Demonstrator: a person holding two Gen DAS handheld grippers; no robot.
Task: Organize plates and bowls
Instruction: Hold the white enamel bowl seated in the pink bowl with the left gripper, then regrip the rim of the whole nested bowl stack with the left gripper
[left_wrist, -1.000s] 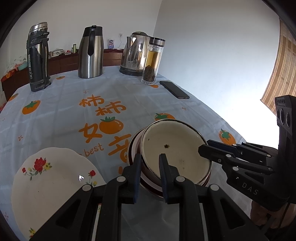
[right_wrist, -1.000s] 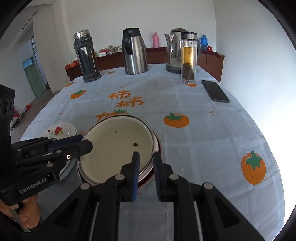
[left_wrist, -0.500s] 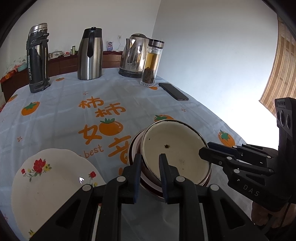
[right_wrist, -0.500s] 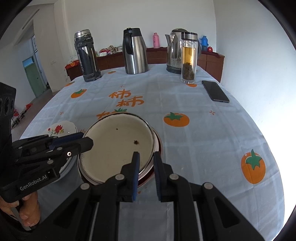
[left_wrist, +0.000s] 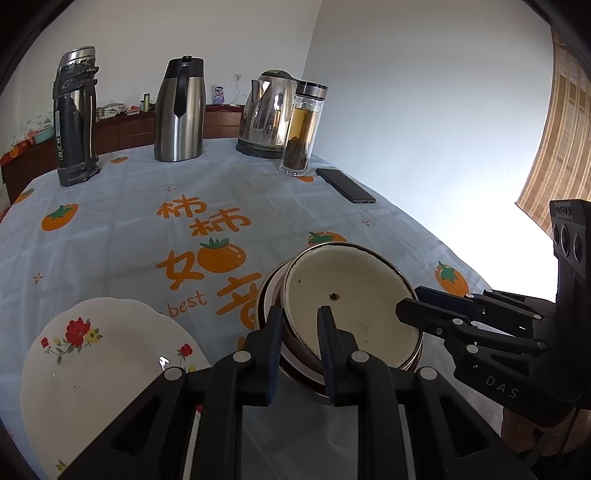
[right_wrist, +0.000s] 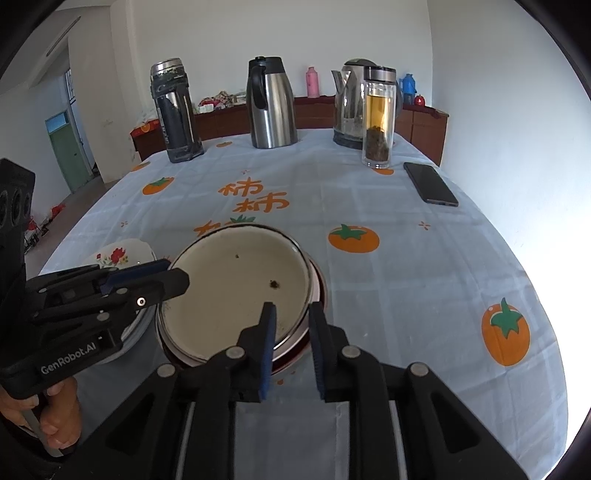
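A cream enamel bowl (left_wrist: 351, 295) (right_wrist: 236, 288) sits nested in a bowl with a red band (left_wrist: 269, 295) (right_wrist: 321, 295) near the table's front edge. My left gripper (left_wrist: 299, 332) (right_wrist: 173, 275) is shut on the cream bowl's near-left rim. My right gripper (right_wrist: 291, 325) (left_wrist: 410, 306) straddles the opposite rim. Its jaws are opening, the rim stands between them, and the pads no longer seem to press on it. A white plate with red flowers (left_wrist: 99, 358) (right_wrist: 118, 254) lies flat to the left of the bowls.
At the table's far side stand a dark thermos (left_wrist: 74, 118), a steel jug (left_wrist: 179, 110), a kettle (left_wrist: 271, 114) and a glass tea bottle (left_wrist: 303, 129). A black phone (left_wrist: 345, 185) lies to their right. The orange-print cloth (right_wrist: 369, 184) covers the table.
The right gripper's jaws stand a little wider apart around the bowl's rim than before. Neither hand, the bowls nor the plate has moved.
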